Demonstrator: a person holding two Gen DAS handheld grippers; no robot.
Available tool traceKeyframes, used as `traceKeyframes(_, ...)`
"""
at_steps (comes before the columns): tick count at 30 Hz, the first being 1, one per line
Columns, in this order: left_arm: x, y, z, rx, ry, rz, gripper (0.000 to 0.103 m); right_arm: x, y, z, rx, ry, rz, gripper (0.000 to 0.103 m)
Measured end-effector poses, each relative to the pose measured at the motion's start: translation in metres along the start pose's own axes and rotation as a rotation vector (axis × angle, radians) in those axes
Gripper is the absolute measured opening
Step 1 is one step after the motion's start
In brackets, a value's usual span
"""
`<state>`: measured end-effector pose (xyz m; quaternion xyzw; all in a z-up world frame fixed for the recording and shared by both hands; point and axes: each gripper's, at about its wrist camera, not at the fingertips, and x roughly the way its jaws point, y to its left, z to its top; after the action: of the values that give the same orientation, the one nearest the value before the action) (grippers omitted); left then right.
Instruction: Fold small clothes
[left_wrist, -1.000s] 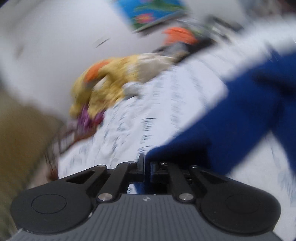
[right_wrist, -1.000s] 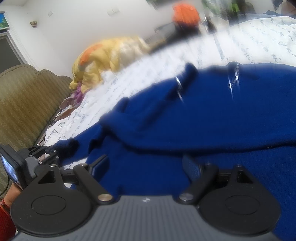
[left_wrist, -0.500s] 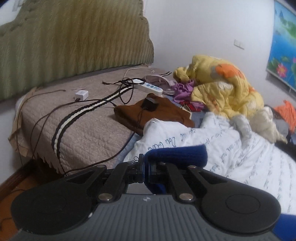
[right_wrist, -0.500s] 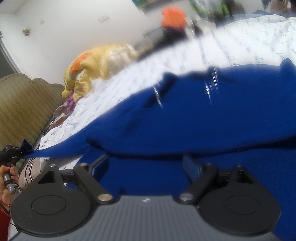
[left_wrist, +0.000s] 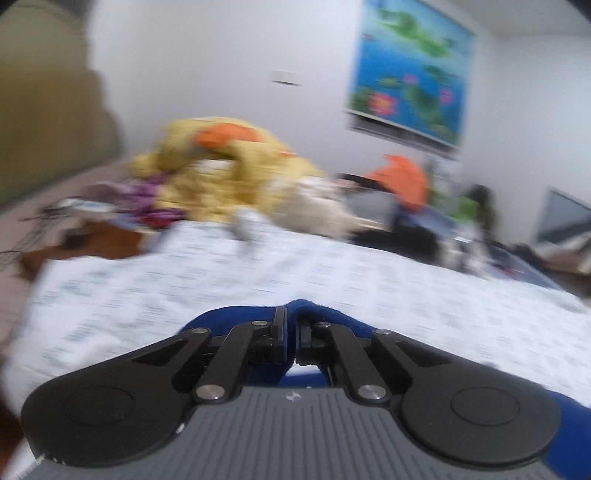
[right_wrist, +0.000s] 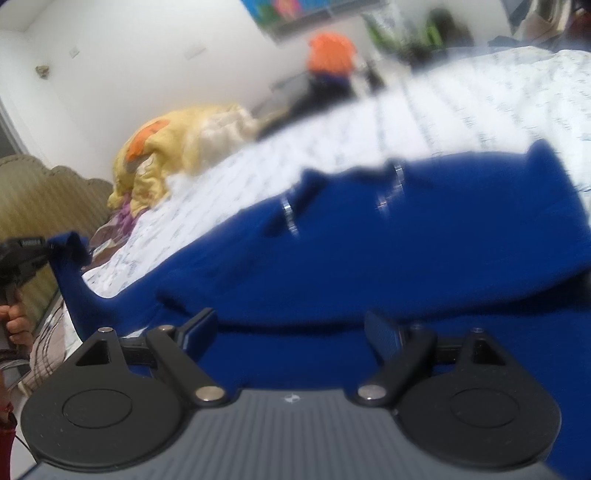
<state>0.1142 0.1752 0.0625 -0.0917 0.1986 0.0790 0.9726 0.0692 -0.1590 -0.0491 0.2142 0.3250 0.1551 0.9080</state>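
Blue sweater (right_wrist: 406, 258) spread on the bed (right_wrist: 424, 122): soft, limp knit, best taken by hems or cuffs. Left gripper (left_wrist: 291, 334), fingers pressed together, pinches a sleeve end; right gripper (right_wrist: 291, 332), fingers spread, hovers over the body.

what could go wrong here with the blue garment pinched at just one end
1. The left hand-held gripper is shut on only a thin edge of the blue garment, so the cloth could slip out as it is pulled.
2. The right hand-held gripper is open and pins nothing, so the whole garment might drag across the white printed bedsheet instead of folding.
3. Its upper layer already lies bunched, so creases could get folded in.
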Motion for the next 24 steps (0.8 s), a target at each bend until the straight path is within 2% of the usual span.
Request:
traceKeyframes(3,0.003,-0.046,-0.01,0.013,0.039,-0.117,0.006,-0.006,-0.014,0.0,0.037,-0.014,-0.012,0.087)
traceKeyframes(8,0.009,-0.113,-0.034,0.052,0.071,-0.234,0.006,-0.018,-0.034,0.003,0.102,-0.058,-0.019,0.087)
traceKeyframes(11,0.015,-0.149,-0.06,0.109,0.131,-0.312,0.01,-0.024,-0.048,0.008,0.157,-0.081,0.029,0.087)
traceKeyframes(12,0.019,-0.159,-0.071,0.134,0.164,-0.331,0.02,-0.025,-0.055,0.009,0.197,-0.083,0.063,0.087)
traceKeyframes(13,0.022,-0.165,-0.083,0.154,0.203,-0.352,0.038,-0.025,-0.062,0.011,0.238,-0.085,0.095,0.087)
traceKeyframes(14,0.026,-0.168,-0.093,0.165,0.246,-0.371,0.051,-0.025,-0.068,0.012,0.279,-0.085,0.124,0.087)
traceKeyframes(15,0.03,-0.168,-0.103,0.163,0.285,-0.393,0.078,-0.025,-0.074,0.013,0.314,-0.085,0.15,0.088)
traceKeyframes(16,0.031,-0.165,-0.111,0.146,0.309,-0.418,0.094,-0.025,-0.079,0.013,0.341,-0.087,0.174,0.088)
traceKeyframes(18,0.029,-0.154,-0.12,0.115,0.312,-0.437,0.099,-0.026,-0.085,0.013,0.365,-0.094,0.187,0.092)
traceKeyframes(20,0.024,-0.143,-0.121,0.134,0.301,-0.427,0.099,-0.025,-0.088,0.016,0.374,-0.098,0.193,0.092)
traceKeyframes(22,0.017,-0.132,-0.119,0.15,0.266,-0.395,0.1,-0.021,-0.088,0.02,0.384,-0.095,0.208,0.092)
traceKeyframes(24,0.005,-0.121,-0.117,0.171,0.215,-0.332,0.102,-0.014,-0.091,0.023,0.42,-0.078,0.244,0.092)
